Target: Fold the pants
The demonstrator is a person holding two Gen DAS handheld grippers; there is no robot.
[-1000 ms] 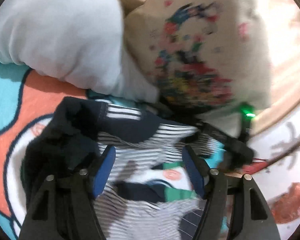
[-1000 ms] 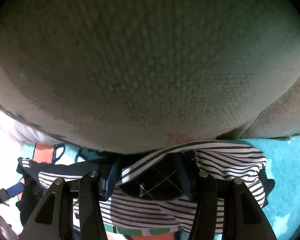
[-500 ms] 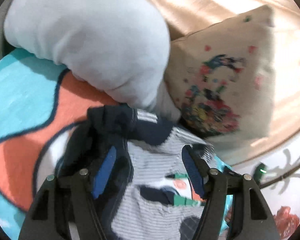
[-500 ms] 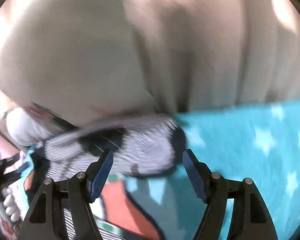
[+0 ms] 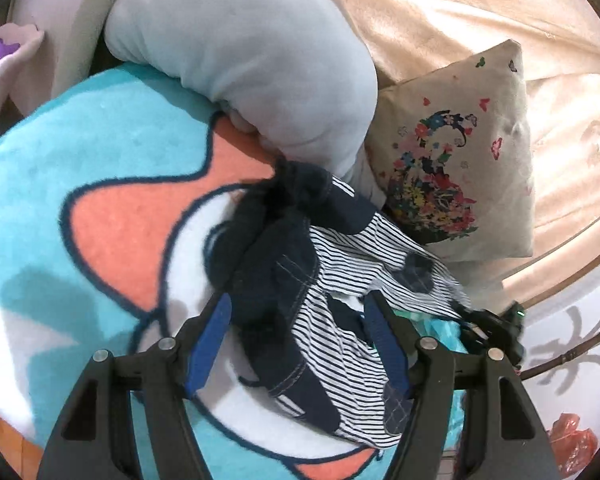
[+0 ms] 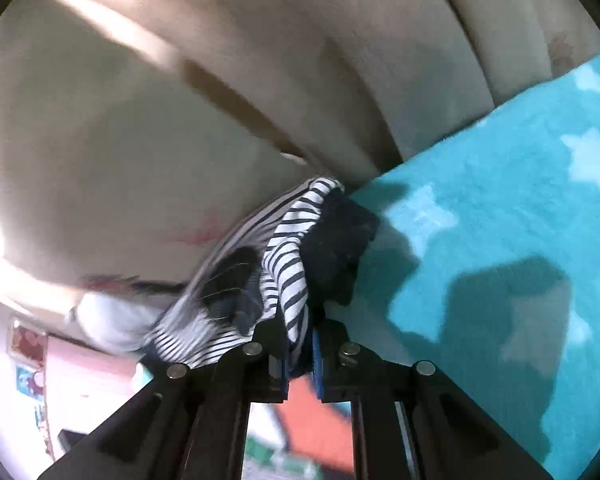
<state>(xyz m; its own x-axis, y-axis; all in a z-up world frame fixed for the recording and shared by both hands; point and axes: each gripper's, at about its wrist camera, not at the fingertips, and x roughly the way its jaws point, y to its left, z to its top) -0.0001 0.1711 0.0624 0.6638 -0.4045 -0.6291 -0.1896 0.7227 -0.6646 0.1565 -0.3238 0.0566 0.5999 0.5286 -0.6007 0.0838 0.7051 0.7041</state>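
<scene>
1 thin striped fold of the pants (image 6: 296, 280) sits pinched in my right gripper (image 6: 299, 354); it may slip, since my left gripper (image 5: 296, 336) hangs wide, holding nothing.

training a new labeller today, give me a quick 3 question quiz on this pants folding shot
1. True or false: the left gripper has its jaws shut on the navy and white striped pants.
2. Which gripper is clamped on the pants? A) left B) right C) both
3. Fill in: the cream floral print cushion sits beside the pale grey plush pillow, and the pants lie on the teal, orange and white fleece ______.

Key
1. False: its jaws stand wide apart over the pants.
2. B: the right gripper pinches a striped fold of the pants between its shut jaws.
3. blanket
</scene>
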